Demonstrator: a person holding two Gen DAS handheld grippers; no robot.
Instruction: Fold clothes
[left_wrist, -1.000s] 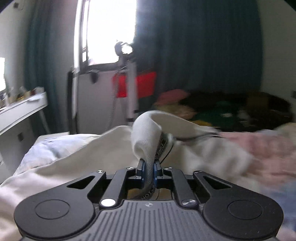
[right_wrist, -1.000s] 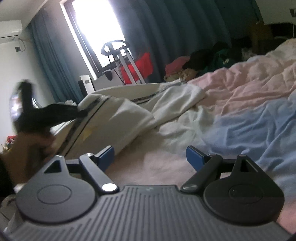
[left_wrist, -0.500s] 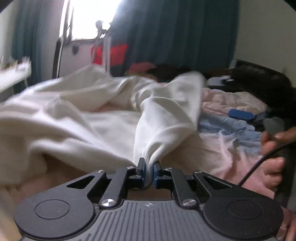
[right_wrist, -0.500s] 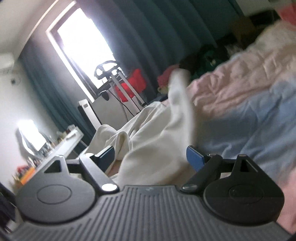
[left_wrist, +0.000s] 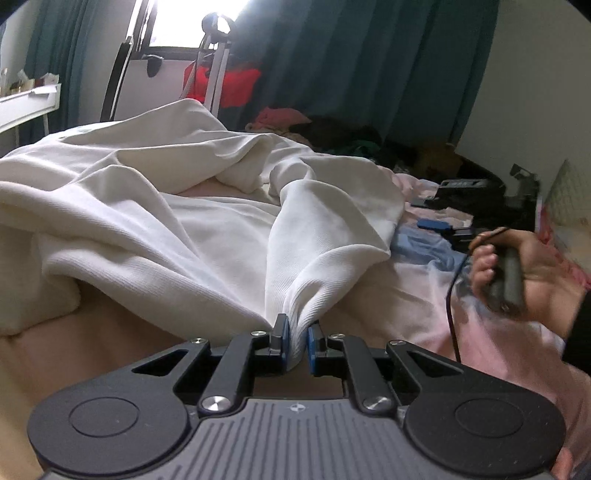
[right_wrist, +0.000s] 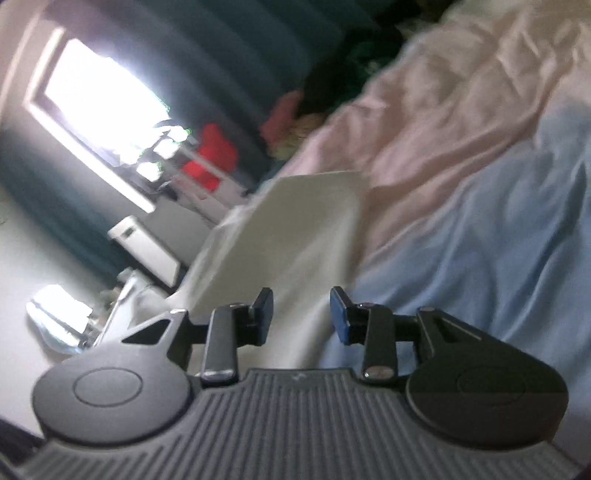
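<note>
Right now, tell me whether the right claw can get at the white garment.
Probably yes. The right claw is open, and a fold of the white garment lies just ahead with nothing between. The view is blurred, so contact is unclear. The left claw pinches another fold.

A home bedroom. A bed with a rumpled pink and blue quilt (right_wrist: 461, 177) fills the lower right of the right wrist view. Teal curtains (left_wrist: 351, 62) hang floor-length at 12 o'clock in the left wrist view, beside a bright window (left_wrist: 192, 22) at 11 o'clock. Below them, at 1 o'clock, lies a heap of loose clothes (left_wrist: 332, 129). A white desk (left_wrist: 29, 107) with small clutter stands at 10 o'clock, and a stand draped with something red (left_wrist: 225, 85) sits under the window.
</note>
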